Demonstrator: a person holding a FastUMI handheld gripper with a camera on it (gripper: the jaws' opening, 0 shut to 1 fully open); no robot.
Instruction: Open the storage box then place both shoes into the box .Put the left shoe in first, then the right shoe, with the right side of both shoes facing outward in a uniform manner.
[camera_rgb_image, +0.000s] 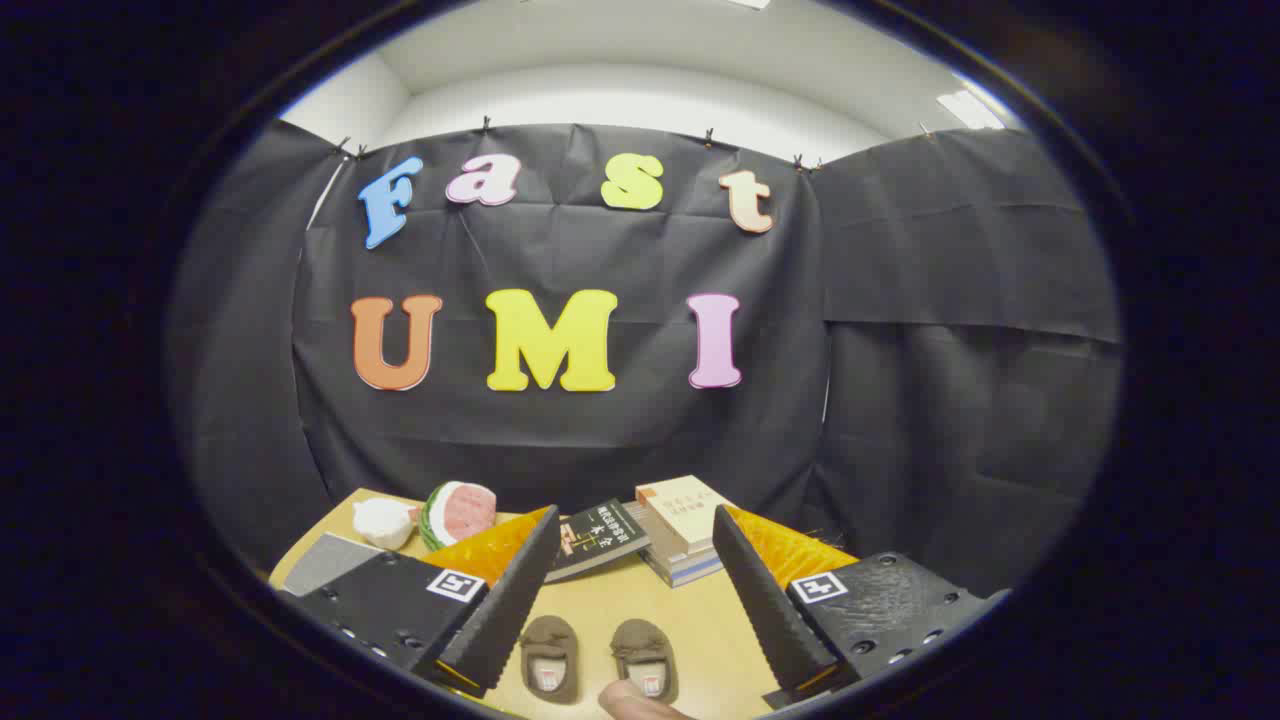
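The booth wall (620, 420) of black cloth stands behind a pale wooden worktop (620, 610). The gripper (640, 610) hangs above the worktop with its jaws spread wide and nothing held between them. Beyond the jaws, near the wall, a stack of books (685, 525) lies on the worktop; its top book has a pale cover. A dark book (600, 535) lies just beside the stack, on its left, partly hidden behind the left finger. Further left, near the worktop's far corner, sits a watermelon slice toy (458, 512), with a white garlic-like toy (384, 522) touching or just beside it. A grey flat thing (325, 562) shows at the left of the worktop, partly behind the gripper body; what it is cannot be told. Between the jaws, close below them, two small brown shoes lie side by side, a little apart: the left one (549, 657) and the right one (645, 655), toes pointing away towards the books. A fingertip (630, 700) of a person touches or nearly touches the right one's heel
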